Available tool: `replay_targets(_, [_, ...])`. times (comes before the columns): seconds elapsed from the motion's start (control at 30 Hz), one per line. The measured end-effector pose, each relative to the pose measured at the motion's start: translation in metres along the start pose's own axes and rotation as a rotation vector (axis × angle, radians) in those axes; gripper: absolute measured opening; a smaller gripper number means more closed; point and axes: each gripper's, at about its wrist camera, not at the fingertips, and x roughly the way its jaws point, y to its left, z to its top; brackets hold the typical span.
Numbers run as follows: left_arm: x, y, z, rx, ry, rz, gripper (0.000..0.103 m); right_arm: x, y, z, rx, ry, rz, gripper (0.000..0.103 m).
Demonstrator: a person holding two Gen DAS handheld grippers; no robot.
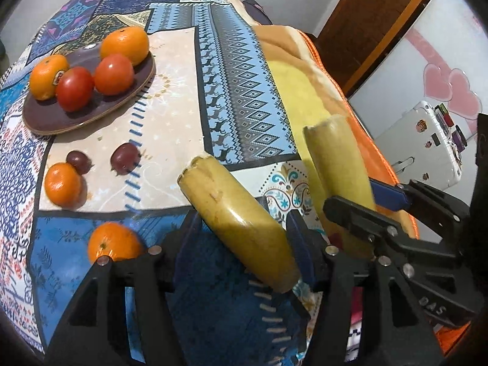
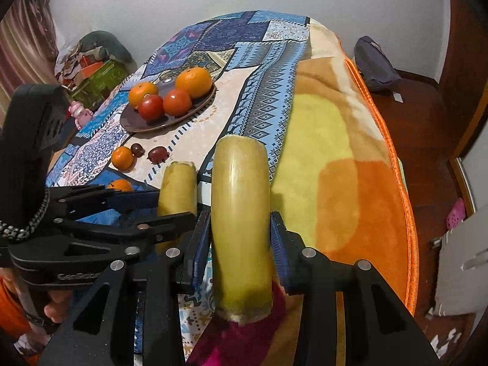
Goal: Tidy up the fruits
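Observation:
My left gripper [image 1: 244, 231] is shut on a yellow banana piece [image 1: 238, 222], held above the table's near edge. My right gripper [image 2: 241, 238] is shut on a second banana piece [image 2: 241, 228]; it shows in the left wrist view [image 1: 338, 167] too, just right of the first. A dark plate [image 1: 122, 100] at the far left holds two oranges [image 1: 125, 44] and two tomatoes [image 1: 114, 73]. Loose on the cloth lie two oranges [image 1: 62, 184], [image 1: 114, 242] and two dark plums [image 1: 125, 158].
The table wears a blue patterned cloth [image 1: 231, 70] with an orange and yellow blanket [image 2: 350, 183] on its right side. A white case [image 1: 424, 149] and a wooden door stand to the right. Clutter [image 2: 91, 64] lies beyond the table's far left.

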Motion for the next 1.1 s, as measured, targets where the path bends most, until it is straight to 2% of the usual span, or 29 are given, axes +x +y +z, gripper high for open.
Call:
replay_targets(0.27, [0.005, 0.010, 0.013, -0.007, -0.023, 0.016, 0.046, -0.002, 0.000, 0.003, -0.002, -0.008, 0.000, 0.035])
replay_targets(0.37, [-0.004, 0.018, 0.014, 0.000, -0.050, 0.059, 0.040, 0.000, 0.001, 0.005, -0.004, -0.005, -0.003, 0.035])
replay_targets(0.47, [-0.013, 0.025, 0.016, 0.001, -0.074, 0.090, 0.033, 0.003, 0.000, 0.010, -0.006, -0.001, -0.004, 0.035])
replay_targets(0.53, [-0.018, 0.026, 0.017, 0.021, -0.088, 0.110, 0.023, 0.003, 0.001, 0.015, -0.011, -0.008, -0.008, 0.035])
replay_targets(0.57, [-0.020, 0.027, 0.017, 0.027, -0.087, 0.112, 0.023, 0.002, 0.001, 0.019, -0.014, -0.012, -0.009, 0.035])
replay_targets(0.67, [-0.017, 0.029, 0.020, 0.028, -0.076, 0.101, 0.024, 0.000, 0.001, 0.032, -0.015, -0.028, -0.010, 0.035])
replay_targets(0.83, [-0.008, 0.026, 0.023, 0.031, -0.071, 0.115, 0.035, 0.003, 0.008, 0.045, -0.032, -0.042, 0.002, 0.035])
replay_targets(0.93, [0.007, 0.035, 0.026, -0.019, -0.017, 0.070, 0.041, 0.013, 0.012, 0.046, -0.042, -0.023, 0.006, 0.035])
replay_targets(0.97, [0.014, 0.040, 0.026, -0.043, 0.004, 0.040, 0.042, 0.017, 0.012, 0.046, -0.041, -0.012, 0.010, 0.035])
replay_targets(1.1, [0.014, 0.038, 0.025, -0.025, -0.013, 0.052, 0.041, 0.031, 0.012, 0.048, -0.030, 0.009, 0.011, 0.035])
